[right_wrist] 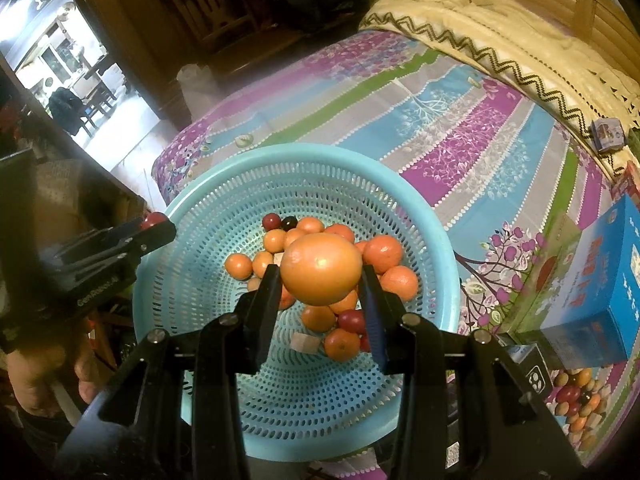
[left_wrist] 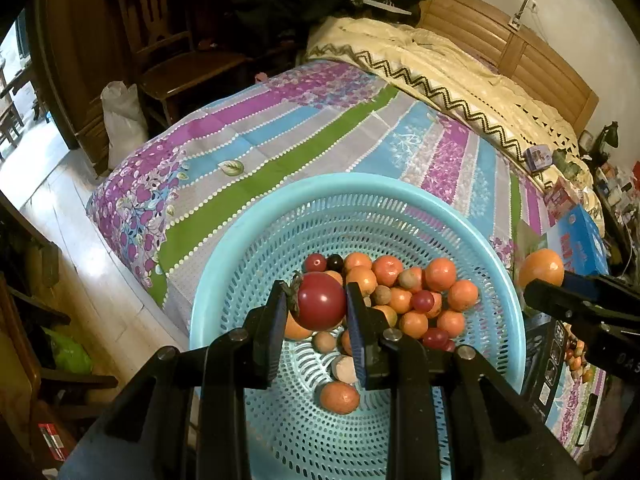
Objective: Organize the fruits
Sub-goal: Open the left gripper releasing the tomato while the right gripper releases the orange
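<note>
Your left gripper (left_wrist: pixel 317 300) clamps a dark-red round tomato (left_wrist: pixel 321 301), your right gripper (right_wrist: pixel 322 276) a large orange (right_wrist: pixel 321 269), both above the perforated blue plastic basket (left_wrist: pixel 224 248); next, release each gently among its own kind.

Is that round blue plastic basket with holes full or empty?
Partly full: the round blue perforated plastic basket holds a cluster of small orange and dark red fruits, with much bare bottom showing.

Right claw (right_wrist: pixel 322 280) gripping large orange (right_wrist: pixel 322 269), above blue basket (right_wrist: pixel 432 216) of small fruits (right_wrist: pixel 340 280)
</note>
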Available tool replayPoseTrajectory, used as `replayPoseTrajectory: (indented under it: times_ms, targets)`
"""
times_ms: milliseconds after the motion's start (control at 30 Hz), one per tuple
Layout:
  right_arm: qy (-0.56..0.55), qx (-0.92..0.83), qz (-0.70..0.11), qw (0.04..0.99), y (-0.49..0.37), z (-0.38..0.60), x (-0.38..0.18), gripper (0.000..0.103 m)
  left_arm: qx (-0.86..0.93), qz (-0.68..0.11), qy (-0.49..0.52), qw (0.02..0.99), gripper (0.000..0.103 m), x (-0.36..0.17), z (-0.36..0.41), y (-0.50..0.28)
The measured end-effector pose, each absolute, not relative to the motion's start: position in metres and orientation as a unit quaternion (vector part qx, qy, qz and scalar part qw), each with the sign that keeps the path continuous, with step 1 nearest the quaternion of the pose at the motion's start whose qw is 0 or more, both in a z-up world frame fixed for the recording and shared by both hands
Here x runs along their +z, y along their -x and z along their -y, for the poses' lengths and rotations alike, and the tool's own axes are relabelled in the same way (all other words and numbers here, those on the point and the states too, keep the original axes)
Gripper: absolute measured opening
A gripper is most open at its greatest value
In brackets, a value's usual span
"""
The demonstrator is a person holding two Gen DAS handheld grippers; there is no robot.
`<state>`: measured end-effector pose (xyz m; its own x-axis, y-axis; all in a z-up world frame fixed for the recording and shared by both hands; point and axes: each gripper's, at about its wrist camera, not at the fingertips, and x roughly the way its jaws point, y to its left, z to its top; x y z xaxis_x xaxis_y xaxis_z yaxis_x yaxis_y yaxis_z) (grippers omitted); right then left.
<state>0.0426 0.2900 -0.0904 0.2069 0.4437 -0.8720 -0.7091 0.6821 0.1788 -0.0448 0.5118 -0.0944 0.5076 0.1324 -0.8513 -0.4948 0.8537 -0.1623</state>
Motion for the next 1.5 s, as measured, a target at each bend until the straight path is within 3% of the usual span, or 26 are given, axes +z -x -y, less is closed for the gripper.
replayPoseTrajectory:
  times_ms: [333,467,600,700,900,1500]
  targets:
    - [0.132,0.382,-0.507,0.761,-0.043,-0.292,-0.094,0.041,0.187,-0.461,0.197,0.845,0.029,-0.097,-0.514,0.043]
    - [0.130,0.385,-0.508,0.759,-0.044,-0.292,-0.094,0.042,0.188,-0.461,0.196,0.845,0.045,-0.100,-0.513,0.042]
    - [0.126,0.385,-0.503,0.764,-0.045,-0.290,-0.094,0.070,0.190,-0.463,0.198,0.843,0.053,-0.104,-0.513,0.040]
    - [0.125,0.386,-0.501,0.765,-0.045,-0.290,-0.094,0.072,0.193,-0.464,0.196,0.842,0.060,-0.107,-0.514,0.039]
    - [0.125,0.388,-0.497,0.766,-0.045,-0.291,-0.095,0.076,0.197,-0.468,0.194,0.839,0.061,-0.110,-0.517,0.038]
    - [0.113,0.393,-0.454,0.792,-0.028,-0.263,-0.071,0.077,0.194,-0.450,0.172,0.855,0.061,-0.090,-0.490,0.036]
